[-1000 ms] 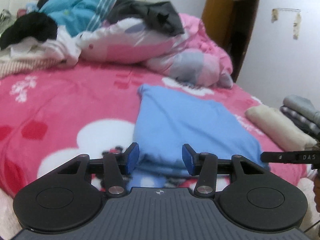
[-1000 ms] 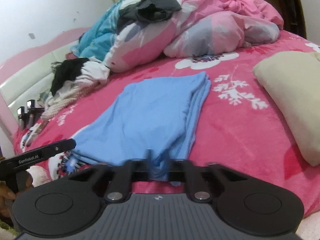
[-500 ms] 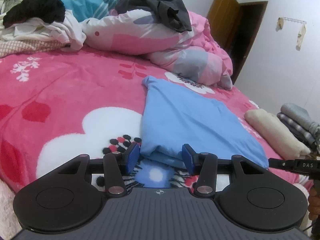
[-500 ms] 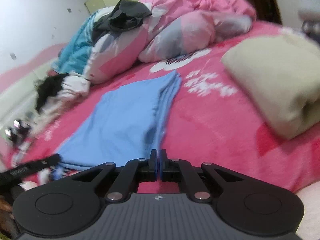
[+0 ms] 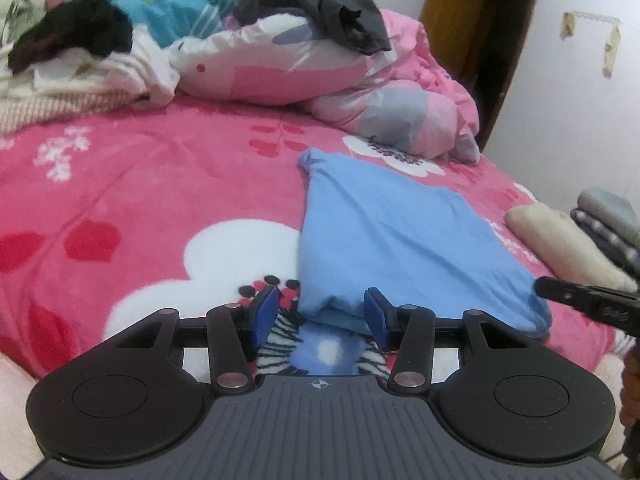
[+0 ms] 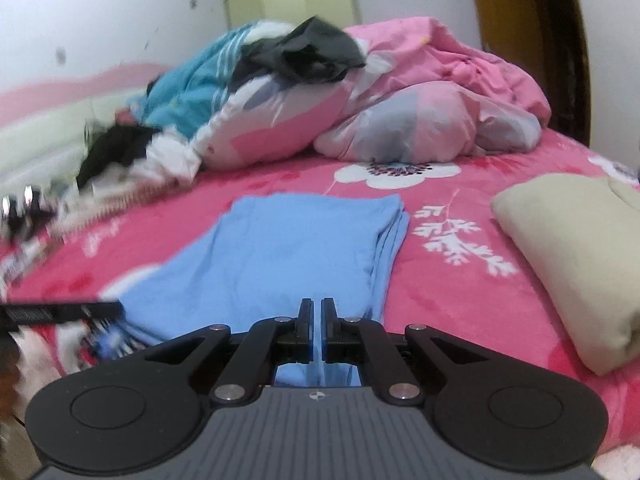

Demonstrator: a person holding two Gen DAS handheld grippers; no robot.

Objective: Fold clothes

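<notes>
The blue garment (image 5: 400, 236) lies folded lengthwise on the pink bed (image 5: 160, 200), its near hem right at the grippers. The left gripper (image 5: 322, 314) sits wide open, pads on either side of the near left corner, nothing held. The right gripper (image 6: 317, 330) is pinched nearly closed with a sliver of blue cloth showing in the gap, so it looks to have the near right hem.

The risk: only one corner is secured. If the right side lifts before the left closes, the stacked layers along the right edge could fan apart and the fold skews. The left pads might also catch only the top layer, or snag the fleecy bed cover underneath. To the right, the folded beige garment (image 6: 580, 260) sits near enough for a wide swing to clip it.
</notes>
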